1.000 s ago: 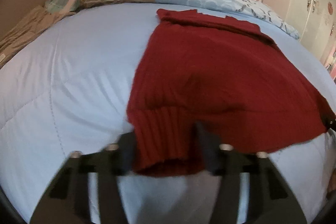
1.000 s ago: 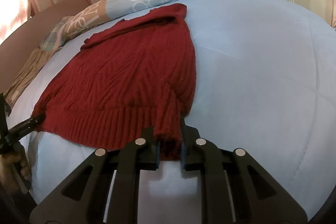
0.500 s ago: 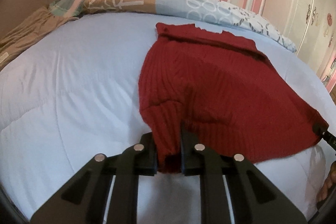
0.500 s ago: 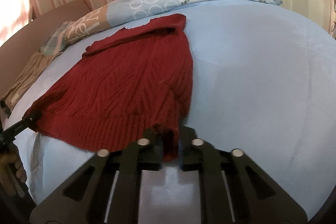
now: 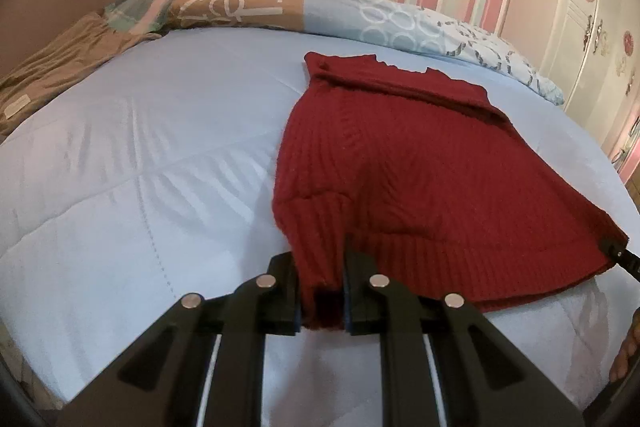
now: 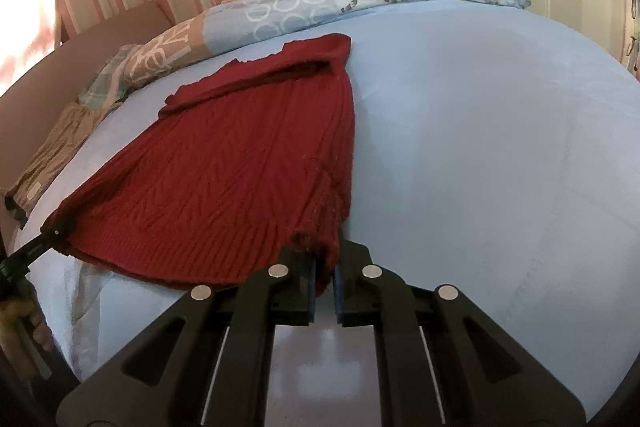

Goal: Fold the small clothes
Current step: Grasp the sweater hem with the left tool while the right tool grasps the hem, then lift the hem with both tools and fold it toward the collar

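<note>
A dark red knit sweater (image 5: 420,167) lies spread on the light blue bed cover (image 5: 140,155), neck end toward the pillows. In the left wrist view my left gripper (image 5: 322,283) is shut on the near left corner of the ribbed hem, which is bunched between its pads and raised off the cover. In the right wrist view the right gripper (image 6: 325,267) is shut on the other near hem corner of the sweater (image 6: 240,163). Each gripper also shows at the far hem corner in the other view: the right gripper (image 5: 616,251) and the left gripper (image 6: 52,235).
Patterned pillows (image 5: 360,15) line the head of the bed under a pink striped wall. A brown folded cloth (image 5: 60,67) lies at the far left of the bed. White wardrobe doors (image 5: 592,27) stand to the right. A hand (image 6: 24,327) shows at the left edge.
The left gripper's jaws, open around the hem corner a second ago, have shut on it. Both grippers have risen, and the near hem is pulled up off the bed.
</note>
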Demonstrator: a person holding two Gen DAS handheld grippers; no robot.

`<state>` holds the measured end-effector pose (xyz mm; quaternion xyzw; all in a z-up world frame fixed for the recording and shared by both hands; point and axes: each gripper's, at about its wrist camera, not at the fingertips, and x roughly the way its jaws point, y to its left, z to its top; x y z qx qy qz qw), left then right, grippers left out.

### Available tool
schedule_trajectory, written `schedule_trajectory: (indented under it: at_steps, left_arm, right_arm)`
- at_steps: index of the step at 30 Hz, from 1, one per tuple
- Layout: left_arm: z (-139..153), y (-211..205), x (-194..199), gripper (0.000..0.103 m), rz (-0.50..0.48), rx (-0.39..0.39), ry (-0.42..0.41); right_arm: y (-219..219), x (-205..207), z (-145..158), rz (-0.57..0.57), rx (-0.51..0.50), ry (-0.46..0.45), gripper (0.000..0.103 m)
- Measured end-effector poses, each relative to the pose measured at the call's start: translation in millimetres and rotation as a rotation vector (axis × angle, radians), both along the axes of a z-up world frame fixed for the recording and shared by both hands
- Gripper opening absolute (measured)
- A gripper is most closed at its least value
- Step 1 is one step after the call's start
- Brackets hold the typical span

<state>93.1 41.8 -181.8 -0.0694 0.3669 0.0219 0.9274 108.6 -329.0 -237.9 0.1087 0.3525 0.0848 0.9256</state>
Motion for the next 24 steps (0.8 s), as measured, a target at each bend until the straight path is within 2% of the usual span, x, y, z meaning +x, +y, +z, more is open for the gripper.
schedule_trajectory:
  at_steps: [11, 19, 24]
  left_arm:
    - [19, -3, -45, 0.014, 0.042, -0.003, -0.002]
    - [38, -8, -30, 0.014, 0.032, 0.044, -0.056]
    - [58, -7, -6, 0.014, 0.017, 0.062, -0.092]
  right_arm:
    - [2, -53, 35, 0.002, -0.022, -0.056, 0.007]
    - [7, -44, 47, -0.007, -0.041, -0.091, 0.007]
    - [12, -21, 68, -0.004, -0.059, -0.133, 0.007]
